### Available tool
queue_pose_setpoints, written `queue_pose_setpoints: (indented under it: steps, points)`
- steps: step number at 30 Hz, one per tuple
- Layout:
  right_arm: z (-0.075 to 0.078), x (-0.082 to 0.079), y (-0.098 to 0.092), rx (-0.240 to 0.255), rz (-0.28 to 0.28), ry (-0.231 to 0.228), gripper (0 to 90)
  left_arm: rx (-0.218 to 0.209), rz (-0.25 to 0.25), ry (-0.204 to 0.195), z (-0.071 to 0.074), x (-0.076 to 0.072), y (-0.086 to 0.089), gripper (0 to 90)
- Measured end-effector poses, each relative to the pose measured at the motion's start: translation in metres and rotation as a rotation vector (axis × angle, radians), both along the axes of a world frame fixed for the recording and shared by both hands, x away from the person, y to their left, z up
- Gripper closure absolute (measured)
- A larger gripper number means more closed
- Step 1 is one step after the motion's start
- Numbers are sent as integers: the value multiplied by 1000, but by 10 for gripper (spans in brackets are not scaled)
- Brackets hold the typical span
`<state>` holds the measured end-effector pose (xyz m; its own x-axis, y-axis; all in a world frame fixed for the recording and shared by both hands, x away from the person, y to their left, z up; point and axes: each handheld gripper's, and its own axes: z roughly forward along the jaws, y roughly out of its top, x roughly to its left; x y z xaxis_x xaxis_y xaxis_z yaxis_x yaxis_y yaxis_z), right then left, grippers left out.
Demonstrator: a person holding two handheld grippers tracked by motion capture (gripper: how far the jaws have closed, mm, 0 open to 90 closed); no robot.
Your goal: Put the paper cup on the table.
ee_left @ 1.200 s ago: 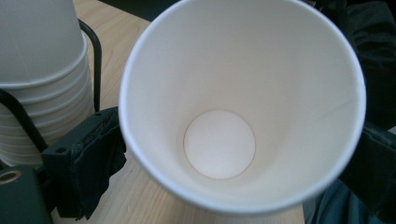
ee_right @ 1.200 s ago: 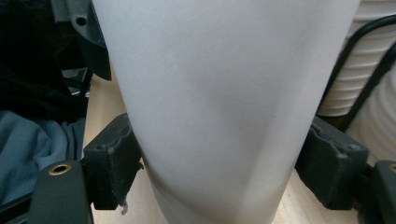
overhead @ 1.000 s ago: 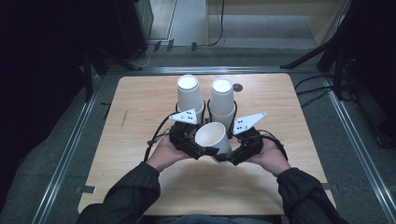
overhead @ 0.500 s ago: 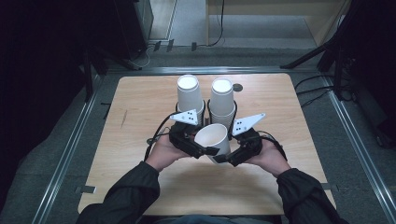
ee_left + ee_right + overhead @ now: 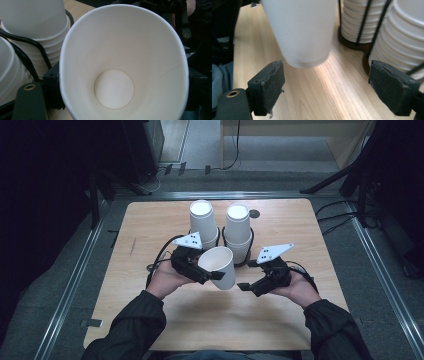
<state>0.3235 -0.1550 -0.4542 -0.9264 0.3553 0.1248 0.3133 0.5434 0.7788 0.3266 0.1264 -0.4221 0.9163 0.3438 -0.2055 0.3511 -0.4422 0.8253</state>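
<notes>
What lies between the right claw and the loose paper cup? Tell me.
Bare wooden table, seen in the right gripper view: the right claw stands open, the paper cup ahead of it.

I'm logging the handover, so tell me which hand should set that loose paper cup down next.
Left, probably. The left gripper already clamps the paper cup. The right gripper has just been opening; its jaws stand wide with nothing between them, the cup's base ahead of them.

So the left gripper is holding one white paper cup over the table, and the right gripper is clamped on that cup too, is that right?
Not quite. The left gripper does hold the white paper cup over the table, but the right gripper is not clamped on it. The right gripper view shows its fingers spread wide, having just opened, with the cup beyond them and untouched.
</notes>
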Motion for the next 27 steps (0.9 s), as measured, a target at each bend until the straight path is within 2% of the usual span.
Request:
queue_pose_setpoints:
  steps: [3,7,10,16,21,27]
  points:
    - [-1,1,-4,-1,-29,0,142,27,7,-6,0,0,2,175]
    - [-3,3,-6,0,-52,40,146,58,6,-31,1,-3,4,174]
    - [-3,5,-7,1,-94,28,157,63,2,-29,4,-4,5,174]
    - [-4,6,-12,-7,-119,17,156,101,11,-19,2,-3,15,173]
    - [-3,8,-17,-1,-153,15,156,99,34,-5,1,-1,29,173]
    - [-3,12,-23,-4,-176,-10,156,92,68,4,1,0,46,171]
